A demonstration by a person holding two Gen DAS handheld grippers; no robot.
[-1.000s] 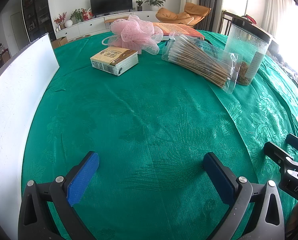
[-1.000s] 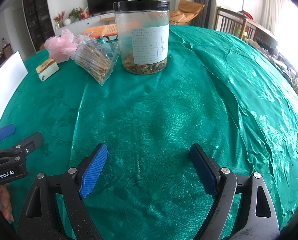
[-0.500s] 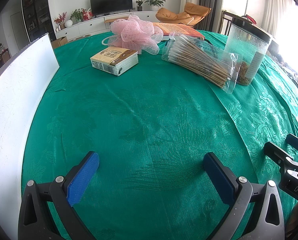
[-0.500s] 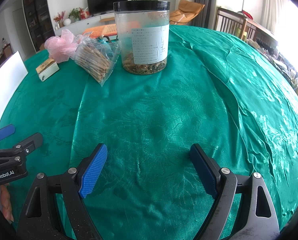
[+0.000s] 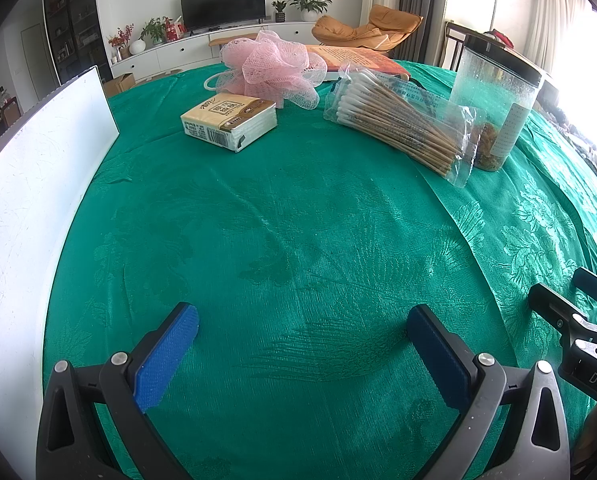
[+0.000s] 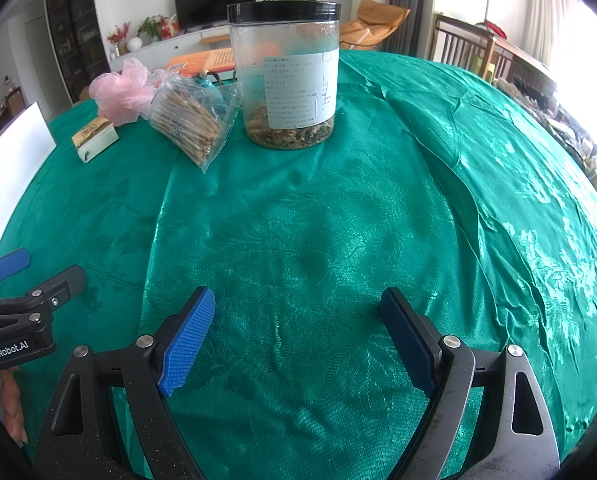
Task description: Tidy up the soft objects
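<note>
- Nothing moved since earlier; my left gripper (image 5: pixel 302 350) and right gripper (image 6: pixel 296 336) hover, fingers spread, empty.
- Loofah (image 5: pixel 272 68) looks light, squashy; I'd pinch its middle.

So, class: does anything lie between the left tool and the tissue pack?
Nothing visible: only bare green cloth lies between the open left tool and the tissue pack.
</note>
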